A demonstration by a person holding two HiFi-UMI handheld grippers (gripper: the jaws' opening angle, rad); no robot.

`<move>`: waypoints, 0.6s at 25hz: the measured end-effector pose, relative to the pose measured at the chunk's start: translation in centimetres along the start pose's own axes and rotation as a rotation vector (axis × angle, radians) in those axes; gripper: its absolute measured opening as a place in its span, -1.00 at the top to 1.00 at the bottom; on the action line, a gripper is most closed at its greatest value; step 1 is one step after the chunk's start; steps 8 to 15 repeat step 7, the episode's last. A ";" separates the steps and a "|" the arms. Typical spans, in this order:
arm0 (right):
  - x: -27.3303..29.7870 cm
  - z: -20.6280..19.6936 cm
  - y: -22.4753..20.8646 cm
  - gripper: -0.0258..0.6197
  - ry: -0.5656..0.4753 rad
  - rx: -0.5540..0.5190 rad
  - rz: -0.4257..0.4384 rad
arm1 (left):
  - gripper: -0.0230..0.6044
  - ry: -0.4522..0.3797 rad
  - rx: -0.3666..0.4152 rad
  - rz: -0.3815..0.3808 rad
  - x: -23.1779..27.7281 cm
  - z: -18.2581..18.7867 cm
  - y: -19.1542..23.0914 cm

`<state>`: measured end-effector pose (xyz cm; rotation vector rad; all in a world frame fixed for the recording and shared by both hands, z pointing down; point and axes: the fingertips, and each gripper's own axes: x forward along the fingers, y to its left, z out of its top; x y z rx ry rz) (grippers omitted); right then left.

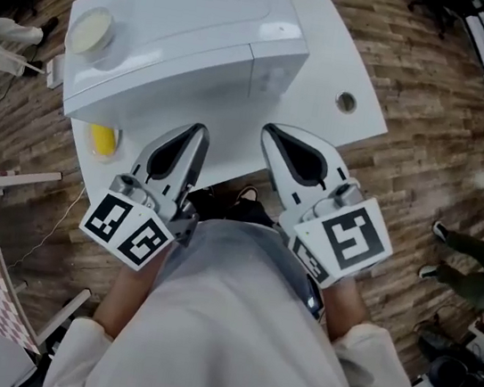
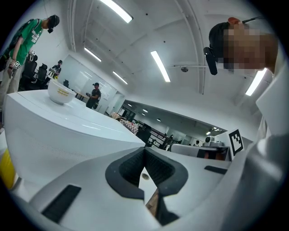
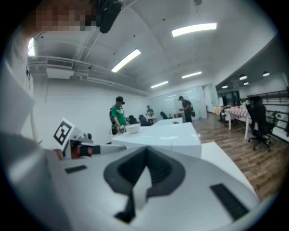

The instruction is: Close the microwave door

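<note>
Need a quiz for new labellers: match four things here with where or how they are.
1 bowl
2 yellow object
3 round hole
4 right gripper

A jaws shut, empty
B on top of the microwave
C in the table, right of the microwave
D on the table, at the microwave's near edge

Pairs: 1-B, 2-D, 3-C, 4-A.

White microwave (image 1: pixel 184 35), white table (image 1: pixel 334 58), cream bowl (image 1: pixel 91 30), yellow object (image 1: pixel 102 138) (floor (image 1: pixel 433 118) is brown, plank-patterned)
</note>
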<state>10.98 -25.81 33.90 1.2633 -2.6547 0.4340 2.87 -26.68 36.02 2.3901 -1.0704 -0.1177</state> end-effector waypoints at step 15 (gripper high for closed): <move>1.1 -0.1 0.9 0.85 0.022 -0.026 0.020 | 0.88 -0.005 -0.020 -0.002 -0.3 0.4 0.3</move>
